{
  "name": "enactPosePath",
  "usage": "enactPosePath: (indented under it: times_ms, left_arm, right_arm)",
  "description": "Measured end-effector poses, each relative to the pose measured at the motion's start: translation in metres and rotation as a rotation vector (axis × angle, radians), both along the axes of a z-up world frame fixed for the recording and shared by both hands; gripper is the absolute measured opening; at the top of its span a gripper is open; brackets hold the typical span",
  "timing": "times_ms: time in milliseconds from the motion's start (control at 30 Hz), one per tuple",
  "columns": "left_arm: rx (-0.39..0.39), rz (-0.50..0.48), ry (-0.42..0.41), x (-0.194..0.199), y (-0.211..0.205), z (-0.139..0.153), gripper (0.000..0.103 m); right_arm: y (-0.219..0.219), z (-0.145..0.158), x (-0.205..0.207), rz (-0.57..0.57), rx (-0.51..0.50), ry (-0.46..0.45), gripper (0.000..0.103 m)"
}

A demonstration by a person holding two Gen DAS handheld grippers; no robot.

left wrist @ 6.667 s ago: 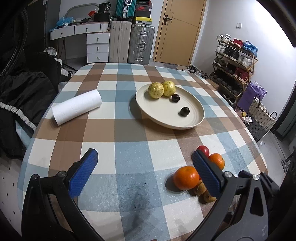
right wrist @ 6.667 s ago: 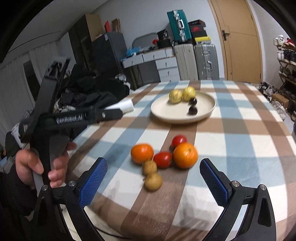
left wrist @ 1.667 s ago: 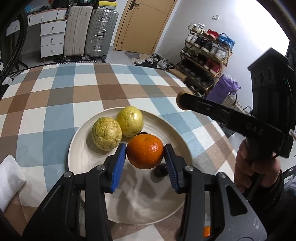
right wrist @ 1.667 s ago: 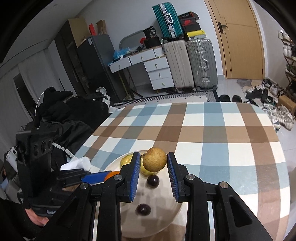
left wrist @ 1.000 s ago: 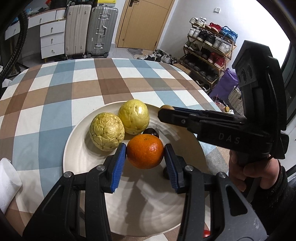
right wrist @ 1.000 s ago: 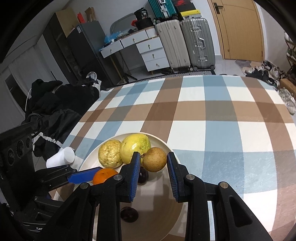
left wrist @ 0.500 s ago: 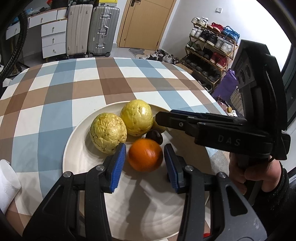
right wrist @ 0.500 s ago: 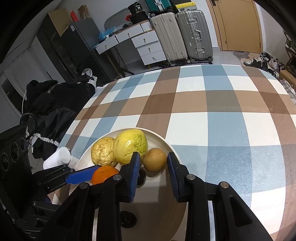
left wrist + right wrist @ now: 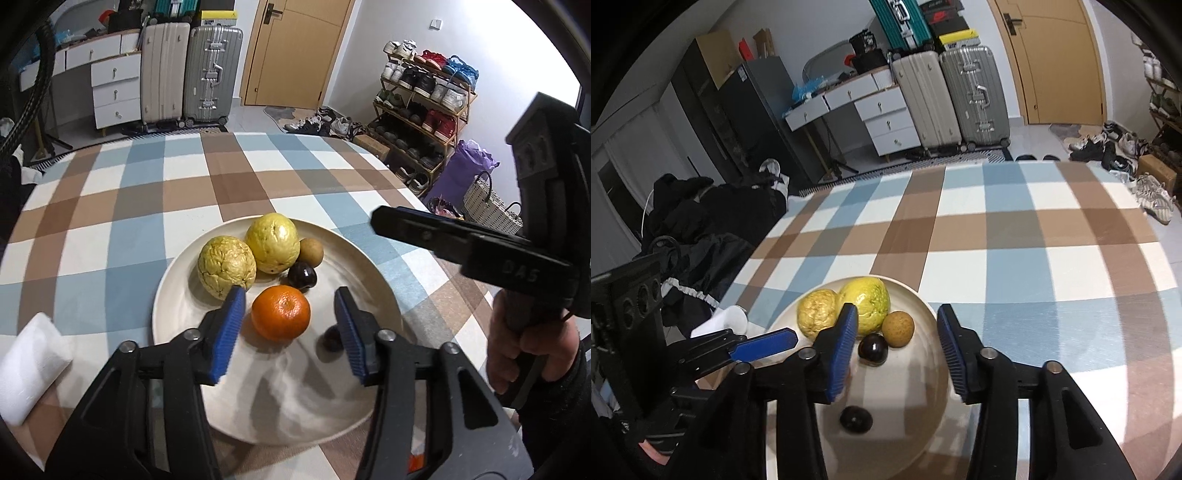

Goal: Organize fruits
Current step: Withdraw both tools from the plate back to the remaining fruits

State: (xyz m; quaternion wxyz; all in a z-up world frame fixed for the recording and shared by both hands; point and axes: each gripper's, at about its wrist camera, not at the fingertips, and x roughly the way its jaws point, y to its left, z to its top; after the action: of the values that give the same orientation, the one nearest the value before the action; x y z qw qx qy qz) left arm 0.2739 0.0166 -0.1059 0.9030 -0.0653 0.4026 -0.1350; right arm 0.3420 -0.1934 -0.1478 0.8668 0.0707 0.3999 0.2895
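Observation:
A cream plate [image 9: 373, 258] on the checked table holds two yellow fruits [image 9: 226, 266] [image 9: 272, 242], a small brown fruit [image 9: 311, 251], two dark plums [image 9: 302, 276] [image 9: 331, 338] and an orange [image 9: 280, 312]. My left gripper [image 9: 289, 299] hangs just above the orange, its jaws opening and the blue pads clear of the fruit on both sides. In the right wrist view my right gripper [image 9: 897, 312] is also opening. The brown fruit [image 9: 898, 328] lies free on the plate [image 9: 923, 302] between its jaws. The orange is hidden in that view.
A white paper roll [image 9: 29, 373] lies left of the plate. A hand [image 9: 517, 343] holds the right gripper's handle at the right. Dark clothing [image 9: 701, 229] is piled beside the table's left edge. A scrap of orange fruit [image 9: 415, 463] shows near the bottom edge.
Both grippers have opened and let go of their fruit: the orange and the brown fruit now rest on the plate. Both grippers have drawn back and up a little.

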Motion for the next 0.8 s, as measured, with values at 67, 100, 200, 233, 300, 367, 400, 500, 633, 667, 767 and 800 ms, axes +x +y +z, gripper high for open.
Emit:
enactPosePath:
  times_ms: [67,100,200,233,300,367,400,500,633,667,767,800]
  left_arm:
    - [0.010,0.010,-0.011,-0.008,0.000,0.006,0.060]
    - [0.013,0.016,-0.021,-0.014,0.000,0.011,0.061]
    - [0.027,0.030,-0.037,-0.029,0.000,0.022,0.067]
    - [0.033,0.039,-0.044,-0.035,0.000,0.026,0.072]
    - [0.038,0.050,-0.065,-0.046,0.001,0.035,0.079]
    - [0.044,0.055,-0.082,-0.058,0.001,0.043,0.081]
    - [0.044,0.053,-0.084,-0.062,0.000,0.046,0.081]
    - [0.057,0.066,-0.097,-0.080,-0.001,0.054,0.084]
    - [0.096,0.083,-0.131,-0.102,-0.003,0.061,0.101]
    - [0.104,0.089,-0.141,-0.107,-0.003,0.062,0.102]
    - [0.111,0.100,-0.161,-0.126,-0.002,0.067,0.102]
    - [0.112,0.105,-0.161,-0.132,-0.002,0.067,0.102]
  right_arm:
    - [-0.004,0.008,-0.008,-0.002,0.000,-0.011,0.052]
    - [-0.007,0.013,-0.014,-0.005,0.000,-0.018,0.052]
    - [-0.014,0.025,-0.030,-0.021,0.013,-0.041,0.066]
    - [-0.018,0.031,-0.039,-0.021,0.027,-0.057,0.072]
    - [-0.022,0.040,-0.052,-0.022,0.039,-0.084,0.076]
    - [-0.026,0.048,-0.067,-0.026,0.047,-0.110,0.083]
    - [-0.027,0.051,-0.074,-0.028,0.051,-0.120,0.085]
    - [-0.033,0.061,-0.098,-0.039,0.063,-0.154,0.088]
    - [-0.039,0.069,-0.128,-0.058,0.072,-0.185,0.093]
    - [-0.041,0.071,-0.136,-0.066,0.074,-0.193,0.095]
    - [-0.044,0.074,-0.157,-0.087,0.080,-0.215,0.099]
    - [-0.045,0.075,-0.163,-0.092,0.080,-0.222,0.100]
